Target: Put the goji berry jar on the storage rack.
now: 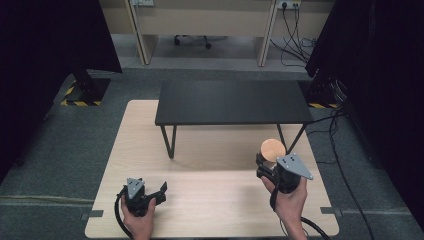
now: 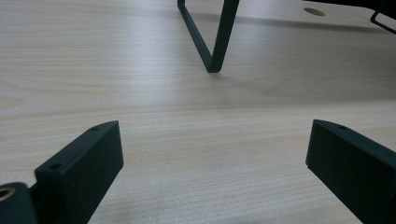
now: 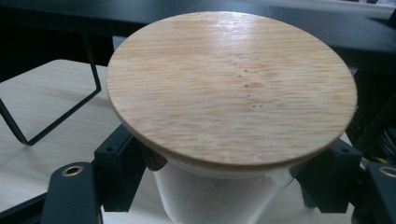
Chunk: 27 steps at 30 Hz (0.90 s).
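Observation:
A clear jar (image 3: 210, 198) with a round wooden lid (image 3: 231, 88) sits between the jaws of my right gripper (image 3: 229, 175), which are shut on its body just under the lid. In the high view the jar (image 1: 273, 149) is at the right of the pale wooden table (image 1: 210, 200), beside the right leg of the black stand, with the right gripper (image 1: 267, 162) behind it. My left gripper (image 1: 159, 192) lies low at the table's front left. Its jaws are wide open with nothing between them (image 2: 215, 158).
A low black stand (image 1: 232, 102) on thin metal legs (image 2: 215, 46) occupies the back half of the table. Bare wood runs between the two grippers. Dark curtains hang at both sides, and cables trail on the floor at the right.

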Each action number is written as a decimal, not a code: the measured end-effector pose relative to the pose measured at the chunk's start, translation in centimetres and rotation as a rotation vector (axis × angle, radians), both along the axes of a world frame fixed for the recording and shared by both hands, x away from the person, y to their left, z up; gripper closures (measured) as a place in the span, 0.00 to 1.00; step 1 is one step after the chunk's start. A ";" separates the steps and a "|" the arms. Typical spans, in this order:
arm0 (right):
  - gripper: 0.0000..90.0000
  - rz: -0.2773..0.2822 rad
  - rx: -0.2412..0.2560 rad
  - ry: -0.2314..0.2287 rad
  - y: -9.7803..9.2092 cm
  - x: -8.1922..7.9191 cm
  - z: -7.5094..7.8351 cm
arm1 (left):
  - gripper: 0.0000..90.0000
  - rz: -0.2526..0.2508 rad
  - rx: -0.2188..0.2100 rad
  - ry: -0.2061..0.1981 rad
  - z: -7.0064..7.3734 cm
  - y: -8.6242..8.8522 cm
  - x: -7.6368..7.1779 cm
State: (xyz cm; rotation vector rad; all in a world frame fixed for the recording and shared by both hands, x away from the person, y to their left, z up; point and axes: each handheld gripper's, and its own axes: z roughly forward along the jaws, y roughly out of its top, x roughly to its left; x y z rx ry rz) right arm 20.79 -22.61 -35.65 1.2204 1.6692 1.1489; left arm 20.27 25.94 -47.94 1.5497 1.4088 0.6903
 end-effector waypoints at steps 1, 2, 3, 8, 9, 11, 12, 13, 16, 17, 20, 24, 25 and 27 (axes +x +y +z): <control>0.29 0.001 -0.006 0.000 0.2 0.3 0.5 | 0.03 0.000 -0.001 0.000 0.0 0.0 0.0; 0.29 0.001 -0.006 0.000 0.2 0.3 0.5 | 0.03 0.000 -0.002 0.000 0.0 0.0 0.0; 0.29 0.003 -0.006 0.000 0.3 0.5 0.7 | 0.04 0.000 -0.002 0.000 0.0 0.0 0.0; 0.29 -0.001 -0.010 -0.004 0.8 1.4 1.6 | 0.03 -0.003 -0.002 0.000 0.0 0.1 0.0; 0.29 -0.002 -0.011 -0.004 0.9 1.6 1.8 | 0.03 -0.004 -0.002 0.000 0.0 0.1 0.0; 0.29 -0.003 -0.010 -0.008 1.1 2.0 2.3 | 0.03 -0.004 -0.003 0.000 0.0 0.1 0.0; 0.29 -0.004 -0.012 -0.011 1.2 2.2 2.5 | 0.03 -0.004 -0.004 0.000 0.0 0.1 0.0; 0.29 -0.004 -0.013 -0.016 1.3 2.4 2.8 | 0.03 -0.004 -0.005 0.000 0.0 0.1 0.0; 0.29 -0.006 -0.014 -0.030 1.6 2.9 3.5 | 0.03 -0.004 -0.005 0.000 0.0 0.1 0.0; 0.29 -0.004 -0.014 -0.034 1.8 3.3 3.9 | 0.03 -0.005 -0.005 0.000 0.0 0.1 0.0; 0.29 -0.007 -0.009 -0.041 1.9 3.6 4.2 | 0.03 -0.005 -0.006 0.001 0.0 0.1 0.0; 0.29 -0.021 -0.008 -0.056 2.3 4.0 4.7 | 0.03 -0.006 -0.008 0.001 0.0 0.2 0.0; 0.29 -0.026 -0.012 -0.061 2.4 4.2 4.8 | 0.03 -0.006 -0.008 0.001 0.0 0.2 0.0; 0.29 -0.028 -0.010 -0.058 2.6 4.8 5.3 | 0.03 -0.006 -0.008 0.001 0.0 0.2 0.0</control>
